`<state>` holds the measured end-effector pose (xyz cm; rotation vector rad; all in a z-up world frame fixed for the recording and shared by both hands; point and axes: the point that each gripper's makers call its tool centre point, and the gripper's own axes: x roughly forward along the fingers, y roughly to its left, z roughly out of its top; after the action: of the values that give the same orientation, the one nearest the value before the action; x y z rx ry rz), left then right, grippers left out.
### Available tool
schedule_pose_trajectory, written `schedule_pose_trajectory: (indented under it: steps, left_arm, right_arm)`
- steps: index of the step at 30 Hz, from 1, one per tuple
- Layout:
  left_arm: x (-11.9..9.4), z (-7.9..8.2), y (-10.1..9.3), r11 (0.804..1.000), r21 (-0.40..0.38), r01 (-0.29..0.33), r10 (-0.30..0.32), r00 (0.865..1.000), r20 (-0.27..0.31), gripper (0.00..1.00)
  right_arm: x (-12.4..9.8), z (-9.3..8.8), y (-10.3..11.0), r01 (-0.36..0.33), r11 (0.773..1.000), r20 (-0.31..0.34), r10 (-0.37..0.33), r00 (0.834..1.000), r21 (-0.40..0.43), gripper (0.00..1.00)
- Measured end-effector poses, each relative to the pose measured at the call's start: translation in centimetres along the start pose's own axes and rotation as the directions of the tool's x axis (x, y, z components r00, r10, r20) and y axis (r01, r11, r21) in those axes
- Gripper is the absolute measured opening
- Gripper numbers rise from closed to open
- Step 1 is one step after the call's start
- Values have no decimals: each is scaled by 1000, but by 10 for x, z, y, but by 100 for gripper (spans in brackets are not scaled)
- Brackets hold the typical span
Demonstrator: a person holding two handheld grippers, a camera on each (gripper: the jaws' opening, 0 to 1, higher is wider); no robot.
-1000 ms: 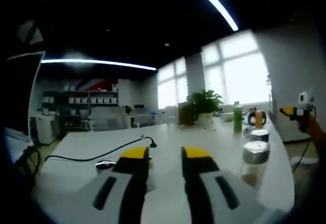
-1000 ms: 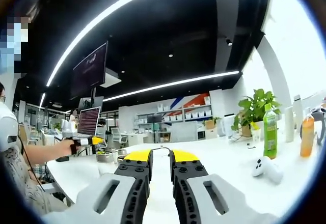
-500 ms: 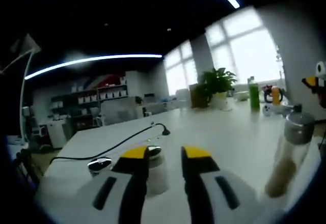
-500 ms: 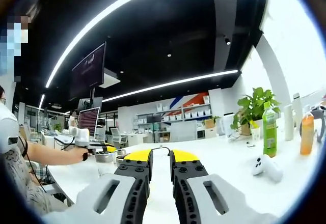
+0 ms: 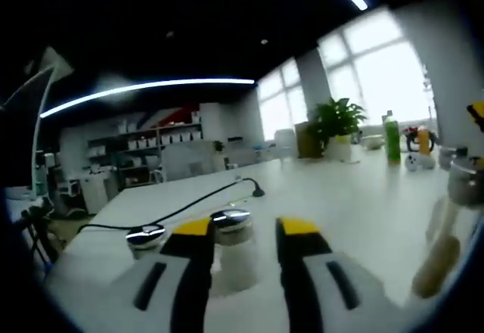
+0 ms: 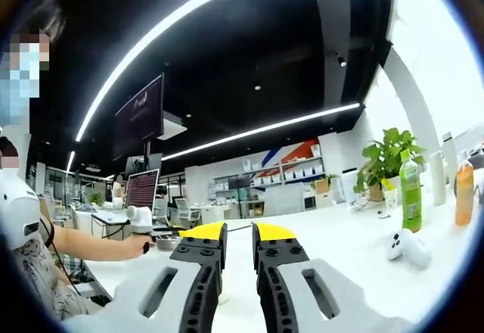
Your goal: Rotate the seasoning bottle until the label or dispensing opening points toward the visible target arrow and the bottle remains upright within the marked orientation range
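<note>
A short seasoning bottle (image 5: 233,261) with a silver cap stands upright on the white table (image 5: 355,204), right between the yellow tips of my left gripper (image 5: 246,228). That gripper is open, and whether its jaws touch the bottle I cannot tell. A taller silver-capped bottle (image 5: 448,231) with tan contents stands at the right edge. In the right gripper view my right gripper (image 6: 239,232) hovers over the table with its jaws close together and nothing between them. Far left there, a person's hand (image 6: 144,246) holds the left gripper (image 6: 160,234).
Another silver cap (image 5: 145,235) sits left of the short bottle, and a black cable (image 5: 193,204) crosses the table behind it. A green bottle (image 6: 411,189), an orange bottle (image 6: 463,193), a white controller (image 6: 408,247) and a plant (image 6: 386,163) stand far right. A laptop (image 6: 142,189) is at far left.
The left gripper has come up to the short bottle, which now stands between its tips. The tall bottle has slid to the view's right edge. The right gripper has hardly moved.
</note>
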<state>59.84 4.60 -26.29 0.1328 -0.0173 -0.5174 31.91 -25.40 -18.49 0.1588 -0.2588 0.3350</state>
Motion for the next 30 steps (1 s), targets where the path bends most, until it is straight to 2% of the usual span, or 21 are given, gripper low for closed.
schedule_pose_trajectory:
  steps: [2, 4, 8, 11, 12, 16, 20, 24, 30]
  left_arm:
    - [0, -2, 2, 999, -36, -8, 8, 1000, -4, 34]
    - [5, -2, 4, 997, -82, 9, -9, 1000, 4, 36]
    - [10, -13, 14, 997, -78, -18, 17, 1000, -8, 37]
    - [11, -16, 8, 985, -169, 15, -15, 1000, 1, 39]
    - [11, -16, 10, 985, -173, 12, -11, 1000, 3, 39]
    - [14, -14, 17, 989, -147, 2, 0, 1000, 16, 39]
    - [19, -10, 19, 988, -152, -4, 9, 999, 34, 39]
    - [27, -14, 15, 996, -91, -4, 4, 1000, 1, 39]
    - [35, -13, 14, 997, -69, -18, 18, 1000, -9, 40]
  right_arm:
    - [0, -1, -1, 3, 1000, -1, -3, 1000, 2, 12]
    - [0, -1, -2, 5, 1000, -2, -5, 1000, 2, 12]
    - [0, -3, -5, 14, 1000, -8, -14, 1000, 5, 12]
    - [0, -5, -4, 12, 1000, -14, -12, 1000, 0, 12]
    - [0, -5, -3, 12, 1000, -15, -12, 1000, -3, 12]
    - [0, -7, -4, 15, 1000, -22, -15, 1000, -4, 12]
    - [-1, -9, -6, 25, 1000, -28, -25, 999, -4, 12]
    - [-2, -9, -7, 26, 1000, -24, -26, 999, 2, 12]
    - [0, -14, -6, 20, 1000, -37, -20, 999, 6, 11]
